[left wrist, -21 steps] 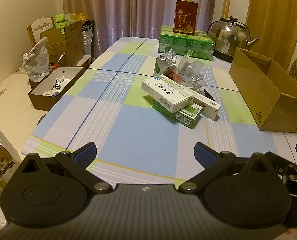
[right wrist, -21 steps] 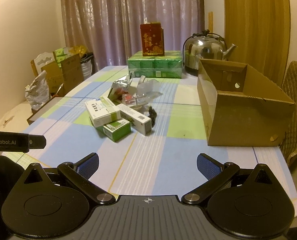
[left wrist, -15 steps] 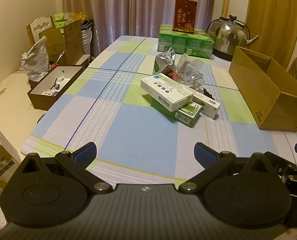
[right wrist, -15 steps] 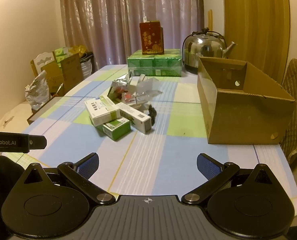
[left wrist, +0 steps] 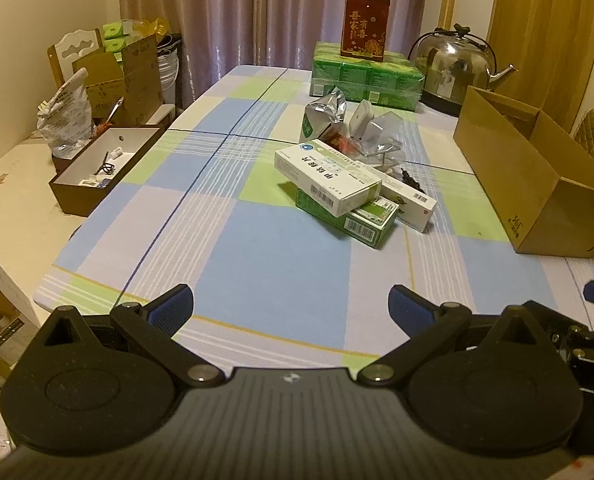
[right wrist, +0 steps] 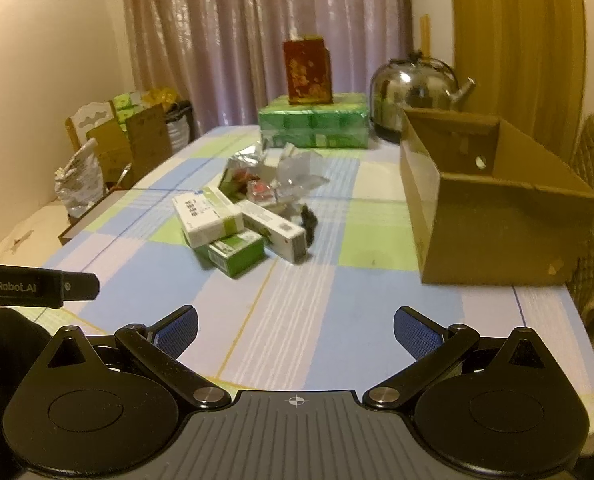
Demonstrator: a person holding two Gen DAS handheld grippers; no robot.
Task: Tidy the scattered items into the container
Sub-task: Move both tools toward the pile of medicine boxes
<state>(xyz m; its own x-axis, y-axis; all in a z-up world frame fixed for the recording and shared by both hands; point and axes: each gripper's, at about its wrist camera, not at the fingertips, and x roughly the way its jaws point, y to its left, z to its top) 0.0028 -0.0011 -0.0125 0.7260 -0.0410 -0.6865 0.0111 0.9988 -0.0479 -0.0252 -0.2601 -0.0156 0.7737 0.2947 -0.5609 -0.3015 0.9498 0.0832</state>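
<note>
Left gripper (left wrist: 291, 306): jaws spread, empty.
Right gripper (right wrist: 295, 326): jaws spread, empty.
Medicine boxes (left wrist: 329, 179): stacked mid-tabletop, twelve o'clock.
Cardboard container (right wrist: 493, 204): two o'clock.
Risk: the top box slides off, toppling the stack.

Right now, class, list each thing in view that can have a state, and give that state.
left gripper: jaws open, empty.
right gripper: jaws open, empty.
cardboard box: open-topped, nothing seen inside.
white medicine box: closed, lying on the green box.
foil pouch: torn open.
kettle: lid on.
</note>
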